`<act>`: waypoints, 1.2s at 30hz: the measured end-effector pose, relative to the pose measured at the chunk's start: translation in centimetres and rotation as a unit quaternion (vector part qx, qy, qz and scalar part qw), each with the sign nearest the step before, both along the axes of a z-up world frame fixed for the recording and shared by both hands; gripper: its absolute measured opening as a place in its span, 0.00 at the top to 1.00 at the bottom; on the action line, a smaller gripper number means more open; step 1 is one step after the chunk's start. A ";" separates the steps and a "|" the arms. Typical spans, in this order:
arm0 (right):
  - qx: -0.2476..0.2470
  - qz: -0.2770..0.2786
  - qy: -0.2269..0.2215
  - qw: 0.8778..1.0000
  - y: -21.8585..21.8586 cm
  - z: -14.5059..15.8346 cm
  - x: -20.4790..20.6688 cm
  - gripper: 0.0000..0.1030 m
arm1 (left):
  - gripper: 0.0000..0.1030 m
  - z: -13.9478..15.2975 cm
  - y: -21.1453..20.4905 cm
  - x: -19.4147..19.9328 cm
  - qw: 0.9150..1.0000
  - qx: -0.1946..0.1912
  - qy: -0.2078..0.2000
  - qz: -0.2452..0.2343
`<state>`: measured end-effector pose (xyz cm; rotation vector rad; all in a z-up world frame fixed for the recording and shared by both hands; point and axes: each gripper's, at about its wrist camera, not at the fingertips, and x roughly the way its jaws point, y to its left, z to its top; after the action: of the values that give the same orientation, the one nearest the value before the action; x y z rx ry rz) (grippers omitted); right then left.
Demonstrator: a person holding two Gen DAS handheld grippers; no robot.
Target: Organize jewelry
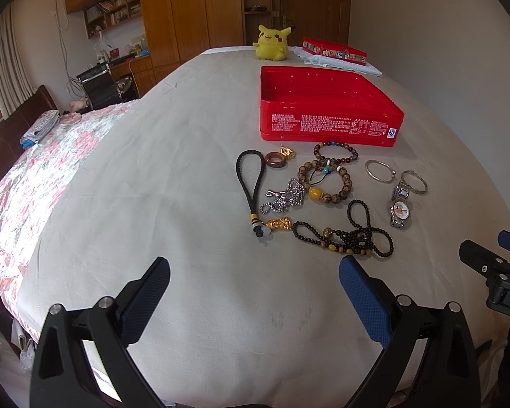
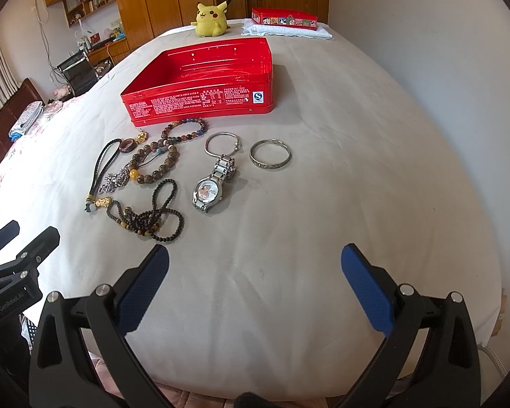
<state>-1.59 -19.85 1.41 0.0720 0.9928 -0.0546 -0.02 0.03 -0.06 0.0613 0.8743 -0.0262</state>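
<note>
An open, empty red tin box [image 1: 329, 125] [image 2: 200, 103] lies on a bed with a white sheet. In front of it is the jewelry: a black beaded necklace [image 1: 353, 234] [image 2: 153, 217], a brown bead bracelet [image 1: 344, 183] [image 2: 159, 166], a multicolour bead bracelet [image 1: 336, 148] [image 2: 187, 129], a black cord lanyard [image 1: 250, 180] [image 2: 100, 166], a silver chain [image 1: 285, 197], a wooden ring [image 1: 36, 162] [image 2: 127, 144], a wristwatch [image 1: 400, 209] [image 2: 210, 188], a thin silver bangle [image 1: 379, 170] [image 2: 222, 142] and a patterned bangle [image 1: 414, 182] [image 2: 270, 154]. My left gripper [image 1: 255, 268] and right gripper [image 2: 255, 255] hover open and empty near the bed's front edge.
A yellow plush toy [image 1: 272, 42] [image 2: 212, 20] and the red box lid [image 1: 335, 51] [image 2: 284, 18] on a folded white cloth sit at the far end. A floral quilt [image 1: 34, 183] covers the bed's left side. A desk and wooden cabinets stand beyond.
</note>
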 end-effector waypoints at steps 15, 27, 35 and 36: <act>0.001 0.003 0.000 1.000 0.2 0.0 0.1 0.03 | 0.04 0.0 0.1 0.0 1.000 -0.001 0.002 0.001; 0.009 0.016 -0.006 1.000 0.0 0.1 0.8 0.03 | 0.04 -0.5 0.8 0.6 1.000 -0.018 0.000 -0.003; 0.045 0.036 0.014 0.998 -2.0 0.3 4.2 0.03 | 0.04 0.0 3.2 3.2 0.998 -0.060 0.019 -0.001; 0.057 0.037 0.019 0.998 -2.5 0.2 4.8 0.03 | 0.04 0.2 3.4 3.5 0.998 -0.060 0.019 -0.003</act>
<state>3.21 -22.32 1.61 0.1382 1.0360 0.0687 3.48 3.45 0.15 -0.0488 0.9091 -0.0855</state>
